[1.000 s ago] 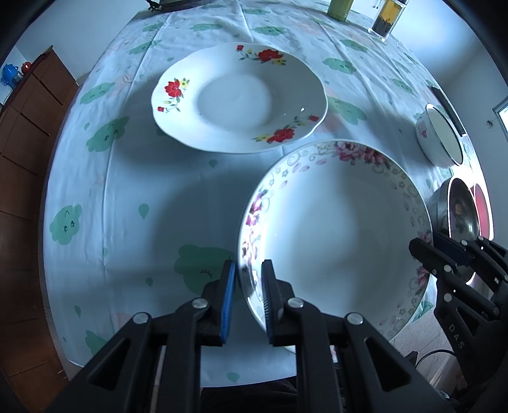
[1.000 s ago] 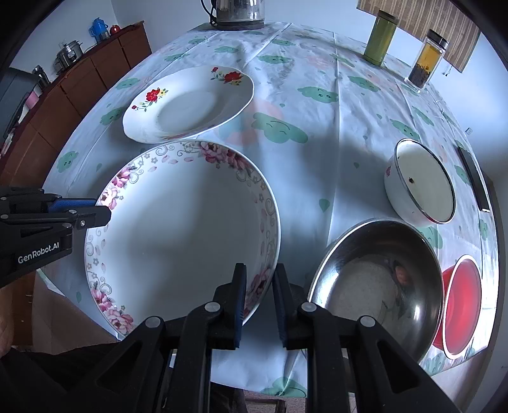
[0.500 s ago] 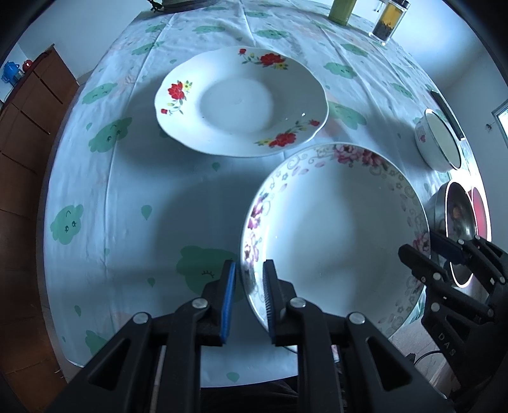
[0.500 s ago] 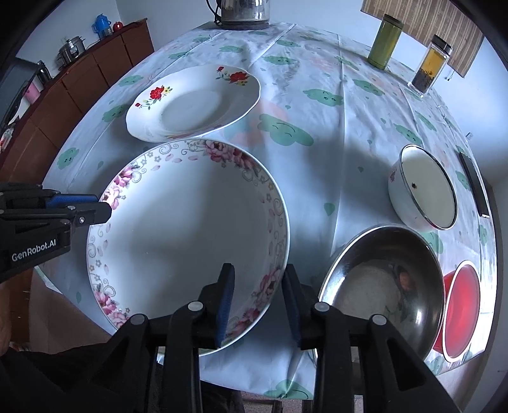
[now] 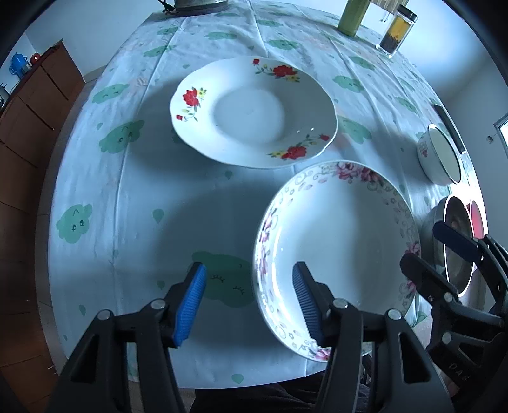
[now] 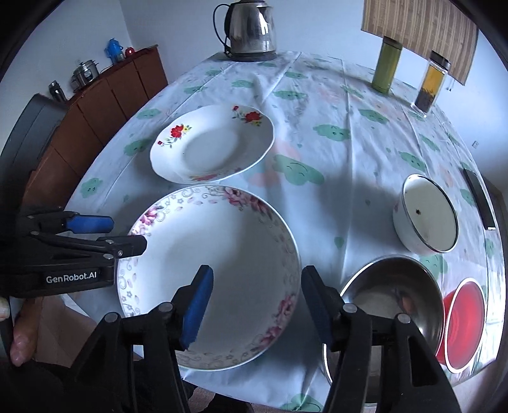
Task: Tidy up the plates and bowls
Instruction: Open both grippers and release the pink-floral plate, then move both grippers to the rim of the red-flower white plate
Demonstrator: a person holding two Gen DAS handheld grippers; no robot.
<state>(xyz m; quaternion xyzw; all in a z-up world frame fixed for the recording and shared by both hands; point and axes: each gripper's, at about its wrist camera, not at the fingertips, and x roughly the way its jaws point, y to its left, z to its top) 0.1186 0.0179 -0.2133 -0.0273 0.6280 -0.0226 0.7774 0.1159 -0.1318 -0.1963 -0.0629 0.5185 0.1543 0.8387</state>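
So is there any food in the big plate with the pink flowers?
Empty. The pink-flowered plate shows only bare white inside in both wrist views, with nothing lying in it.

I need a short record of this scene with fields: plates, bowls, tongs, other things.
plates: pink-flower plate at near table edge; red-flower plate behind it
bowls: white bowl, steel bowl, red bowl on the right
left tongs: opening, pink-flower plate rim between pads, not pressed
right tongs: opening, same plate's rim between pads
other: kettle, green can, jar
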